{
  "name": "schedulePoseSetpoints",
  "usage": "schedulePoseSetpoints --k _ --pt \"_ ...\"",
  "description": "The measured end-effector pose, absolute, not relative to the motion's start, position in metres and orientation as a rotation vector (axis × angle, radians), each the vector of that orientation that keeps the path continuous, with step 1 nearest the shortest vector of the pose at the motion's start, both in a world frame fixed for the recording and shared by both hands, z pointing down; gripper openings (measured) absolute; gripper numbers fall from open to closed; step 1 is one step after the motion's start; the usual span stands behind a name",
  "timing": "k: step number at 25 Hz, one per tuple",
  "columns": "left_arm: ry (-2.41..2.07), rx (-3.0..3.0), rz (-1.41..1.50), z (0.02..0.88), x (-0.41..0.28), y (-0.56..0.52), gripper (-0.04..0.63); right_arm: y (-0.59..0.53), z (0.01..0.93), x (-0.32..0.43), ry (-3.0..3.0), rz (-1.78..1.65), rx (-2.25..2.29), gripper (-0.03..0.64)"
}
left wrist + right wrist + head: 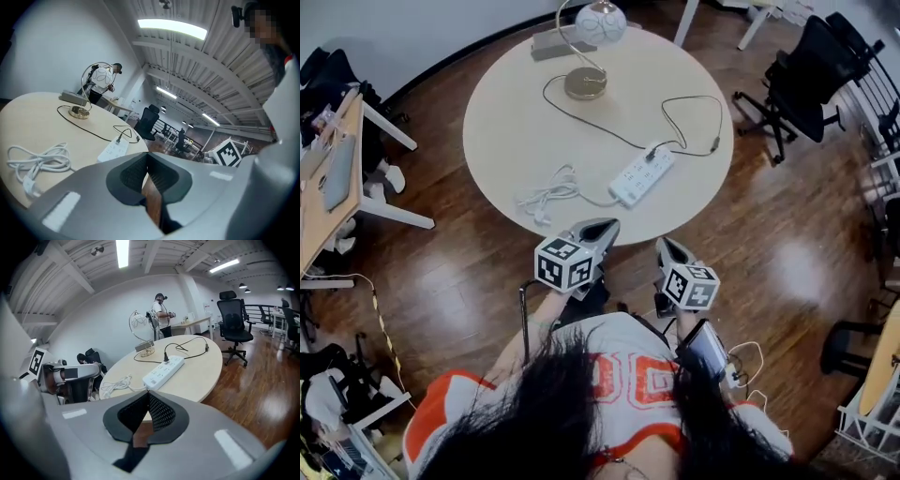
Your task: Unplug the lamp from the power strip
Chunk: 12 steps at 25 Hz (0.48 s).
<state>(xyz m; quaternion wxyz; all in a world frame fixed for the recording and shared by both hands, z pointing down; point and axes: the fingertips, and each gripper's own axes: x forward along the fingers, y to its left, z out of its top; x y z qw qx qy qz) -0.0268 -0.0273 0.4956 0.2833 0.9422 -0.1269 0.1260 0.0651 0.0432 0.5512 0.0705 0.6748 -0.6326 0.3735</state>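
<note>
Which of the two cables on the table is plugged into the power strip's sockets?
The black cable, running from the lamp to the power strip; the white cable lies bundled beside it.

Open-plan office, black swivel chairs on a glossy wood floor, white-legged desk at the side, round pale worktop, strip lights, beamed white ceiling.

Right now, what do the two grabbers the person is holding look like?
The left gripper and right gripper are smooth pale-grey shells tapering to a point, with dark bumpy pads inside. Each carries a white cube printed with black square markers. The person wears a white shirt with orange lettering and orange sleeves.
</note>
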Motion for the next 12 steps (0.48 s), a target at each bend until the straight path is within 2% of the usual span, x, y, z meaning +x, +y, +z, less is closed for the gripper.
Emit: schedulePoseSetpoints --k 12 --pt "-0.27 2.468 0.363 0.511 0.013 -0.07 0.0 0.018 0.554 0.092 -1.809 1.163 2.012 0.002"
